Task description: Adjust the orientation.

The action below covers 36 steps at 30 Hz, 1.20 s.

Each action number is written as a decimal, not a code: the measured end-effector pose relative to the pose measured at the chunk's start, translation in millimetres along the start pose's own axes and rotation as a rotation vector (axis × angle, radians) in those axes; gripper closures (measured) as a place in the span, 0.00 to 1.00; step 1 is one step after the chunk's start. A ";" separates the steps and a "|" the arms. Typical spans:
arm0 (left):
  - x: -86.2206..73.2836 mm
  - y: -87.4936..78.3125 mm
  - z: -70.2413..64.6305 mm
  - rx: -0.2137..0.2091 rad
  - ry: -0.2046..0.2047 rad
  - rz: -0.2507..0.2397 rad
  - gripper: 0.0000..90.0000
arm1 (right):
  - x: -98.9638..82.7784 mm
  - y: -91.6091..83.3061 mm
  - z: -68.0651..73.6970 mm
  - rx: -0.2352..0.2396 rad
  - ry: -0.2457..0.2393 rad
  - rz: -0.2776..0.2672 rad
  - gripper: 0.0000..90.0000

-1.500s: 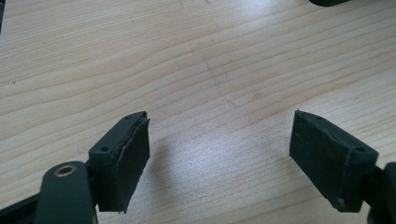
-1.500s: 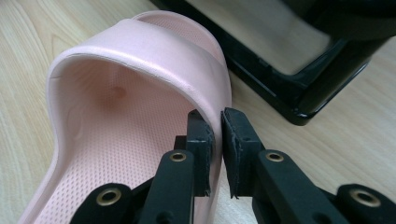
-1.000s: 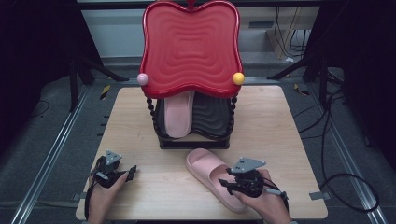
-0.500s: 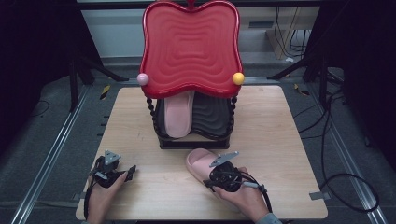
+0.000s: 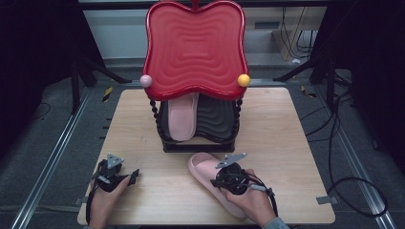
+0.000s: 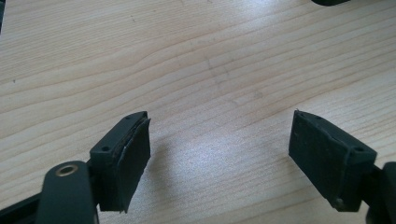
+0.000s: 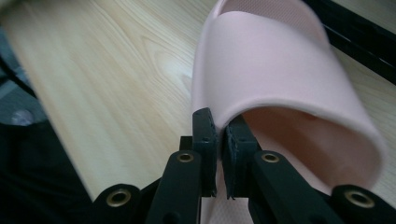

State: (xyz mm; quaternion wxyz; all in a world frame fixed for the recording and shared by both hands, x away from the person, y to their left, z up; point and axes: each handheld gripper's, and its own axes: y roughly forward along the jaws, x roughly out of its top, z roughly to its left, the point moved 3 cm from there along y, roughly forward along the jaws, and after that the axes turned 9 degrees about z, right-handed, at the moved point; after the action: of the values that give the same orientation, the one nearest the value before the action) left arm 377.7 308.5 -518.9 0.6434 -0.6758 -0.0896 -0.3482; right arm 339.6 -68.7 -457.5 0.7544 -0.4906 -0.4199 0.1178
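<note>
Right gripper (image 5: 224, 177) has slid in from lower right onto the pink slipper (image 5: 203, 167) at lower centre of the high view; left gripper (image 5: 129, 175) sits lower left. Left gripper view: jaws wide apart over bare table (image 6: 210, 60). Right gripper view: jaws pinch the slipper's strap edge (image 7: 219, 122).

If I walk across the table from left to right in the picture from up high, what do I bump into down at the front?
Left tool → pink slipper on the table → right tool, pinching that slipper's edge.
</note>
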 end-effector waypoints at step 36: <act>0.0 1.0 -1.2 -0.005 0.004 0.001 0.23 | 66.9 -66.9 -7.5 -0.159 0.160 -0.369 0.95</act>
State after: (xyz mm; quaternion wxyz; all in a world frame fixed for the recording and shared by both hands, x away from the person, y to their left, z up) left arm 377.9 307.2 -519.8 0.6419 -0.6769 -0.0870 -0.3496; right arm 370.9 -67.0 -368.0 0.7530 -0.4712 -0.4494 -0.0950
